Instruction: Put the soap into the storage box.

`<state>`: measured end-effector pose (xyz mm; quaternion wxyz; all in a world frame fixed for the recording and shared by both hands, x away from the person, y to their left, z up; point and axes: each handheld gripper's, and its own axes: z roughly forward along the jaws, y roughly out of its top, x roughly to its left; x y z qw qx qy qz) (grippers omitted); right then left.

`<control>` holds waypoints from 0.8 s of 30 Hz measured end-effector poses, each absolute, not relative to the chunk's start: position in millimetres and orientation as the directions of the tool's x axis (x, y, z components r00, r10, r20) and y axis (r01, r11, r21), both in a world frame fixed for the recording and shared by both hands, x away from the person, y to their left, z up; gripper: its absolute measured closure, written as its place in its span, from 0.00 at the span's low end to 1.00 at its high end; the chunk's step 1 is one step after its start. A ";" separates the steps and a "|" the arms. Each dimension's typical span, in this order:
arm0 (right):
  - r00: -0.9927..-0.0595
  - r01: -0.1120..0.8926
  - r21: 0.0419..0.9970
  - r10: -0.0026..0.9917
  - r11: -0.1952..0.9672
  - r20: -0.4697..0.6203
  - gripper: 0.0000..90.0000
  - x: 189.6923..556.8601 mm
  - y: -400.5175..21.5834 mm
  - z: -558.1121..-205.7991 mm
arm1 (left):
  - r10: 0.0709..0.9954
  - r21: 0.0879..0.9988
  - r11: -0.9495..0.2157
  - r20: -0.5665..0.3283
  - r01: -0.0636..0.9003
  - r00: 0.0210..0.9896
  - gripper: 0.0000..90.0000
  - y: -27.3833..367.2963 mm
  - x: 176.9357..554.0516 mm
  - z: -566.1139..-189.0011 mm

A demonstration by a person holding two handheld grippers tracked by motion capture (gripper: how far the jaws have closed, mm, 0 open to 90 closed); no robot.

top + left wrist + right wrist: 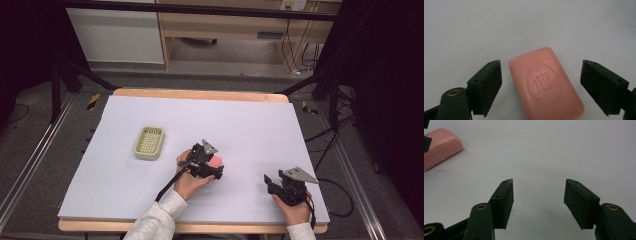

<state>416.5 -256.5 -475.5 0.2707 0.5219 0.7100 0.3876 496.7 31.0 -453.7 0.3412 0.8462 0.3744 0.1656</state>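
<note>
Bare surface point(250, 125) lies open toward twelve o'clock and across the whole right half. A ribbed soap tray point(149, 142) stands at ten o'clock from the left tool point(212, 167), well apart. A pink soap bar point(545, 83) lies between that tool's spread jaws. The right tool point(537, 195) has bare surface between its jaws.

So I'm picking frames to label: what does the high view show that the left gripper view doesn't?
High view alone: the slotted soap dish, the table's wooden edge, the right hand-held gripper open over bare mat, and both hands. Left gripper view alone: the emblem pressed into the bar. Both: the pink soap between the left hand-held gripper's open jaws, on the white mat.
</note>
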 end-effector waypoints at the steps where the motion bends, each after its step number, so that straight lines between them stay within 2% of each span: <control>1: -0.308 0.532 0.833 0.951 0.155 0.020 0.45 416.6 -256.5 -475.5 | 0.747 0.700 -0.486 0.022 0.523 0.664 0.19 30.6 496.9 -454.5; 12: -0.310 0.534 0.831 0.950 0.156 0.021 0.45 416.9 -256.5 -476.0 | 0.750 0.664 -0.502 0.015 0.554 0.661 0.20 28.2 498.8 -463.4; 24: -0.311 0.537 0.829 0.950 0.155 0.024 0.45 416.9 -256.3 -476.0 | 0.755 0.651 -0.490 -0.016 0.580 0.656 0.25 29.5 498.7 -467.3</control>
